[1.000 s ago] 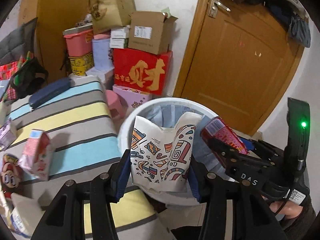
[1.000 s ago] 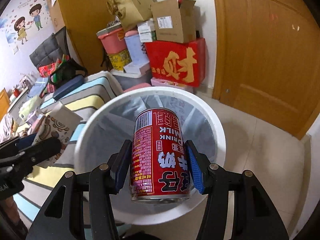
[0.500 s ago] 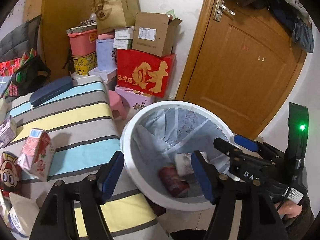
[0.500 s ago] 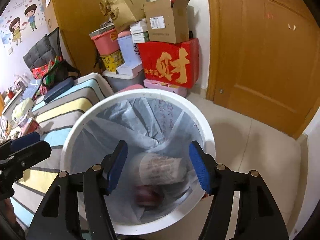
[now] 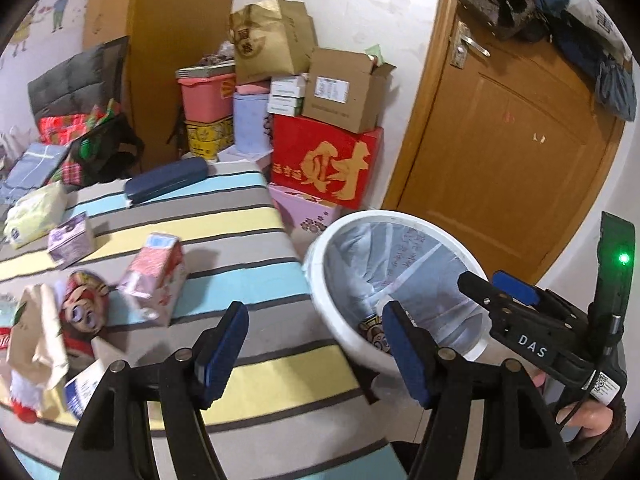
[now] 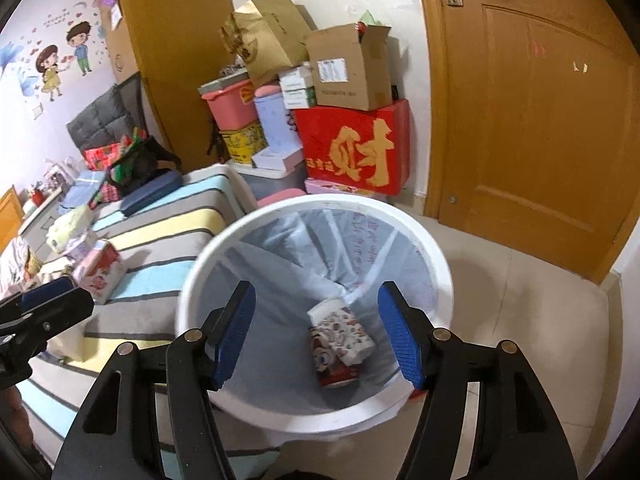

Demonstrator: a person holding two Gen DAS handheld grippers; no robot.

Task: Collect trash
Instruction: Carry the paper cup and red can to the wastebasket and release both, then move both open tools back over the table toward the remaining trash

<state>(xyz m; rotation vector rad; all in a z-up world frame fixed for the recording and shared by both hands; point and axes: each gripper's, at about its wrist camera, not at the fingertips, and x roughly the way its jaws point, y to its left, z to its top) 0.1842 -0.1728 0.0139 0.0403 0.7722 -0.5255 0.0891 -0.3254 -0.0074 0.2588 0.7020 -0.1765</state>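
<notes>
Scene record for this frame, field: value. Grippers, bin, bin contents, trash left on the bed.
left gripper: open, empty, over the bed edge beside the bin
right gripper: open, empty, above the bin
bin: white, lined with a pale bag, on the floor next to the bed
bin contents: patterned paper cup lying on a red can
left on striped bed: pink carton, purple carton, more wrappers at the left edge

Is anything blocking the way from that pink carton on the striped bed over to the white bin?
Nothing visible does. The pink carton lies on the striped bedcover, and the stretch of cover between it and the white bin holds nothing. The bin's mouth is uncovered, and the open left gripper hovers near its rim.
</notes>
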